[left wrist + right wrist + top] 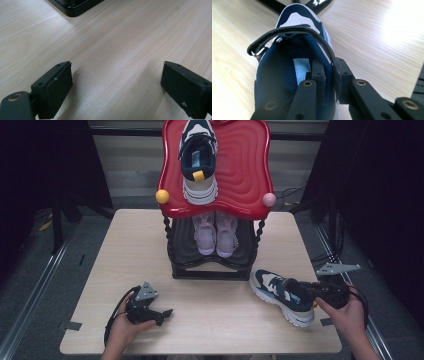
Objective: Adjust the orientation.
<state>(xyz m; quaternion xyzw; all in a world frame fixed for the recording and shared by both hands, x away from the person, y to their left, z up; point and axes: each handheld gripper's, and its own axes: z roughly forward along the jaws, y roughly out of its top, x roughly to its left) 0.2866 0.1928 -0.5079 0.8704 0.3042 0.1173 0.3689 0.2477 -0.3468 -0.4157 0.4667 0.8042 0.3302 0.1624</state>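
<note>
Right tool clamped on navy sneaker, right of the shoe rack

Right tool (329,82) grips the navy sneaker's (281,294) heel-side collar; its toe points toward the shoe rack (212,265), whose red top tier (245,165) carries the mate (198,162). Left tool (161,312) rests open on the worktop (215,320), farther off.

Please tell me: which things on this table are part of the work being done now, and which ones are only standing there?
In use:
- navy and white sneaker on the table, its collar pinched by the right gripper
- matching navy sneaker on the red wavy top shelf

Standing by:
- pair of pale pink sneakers on the black lower shelf
- left gripper, open, over the light wooden table
</note>
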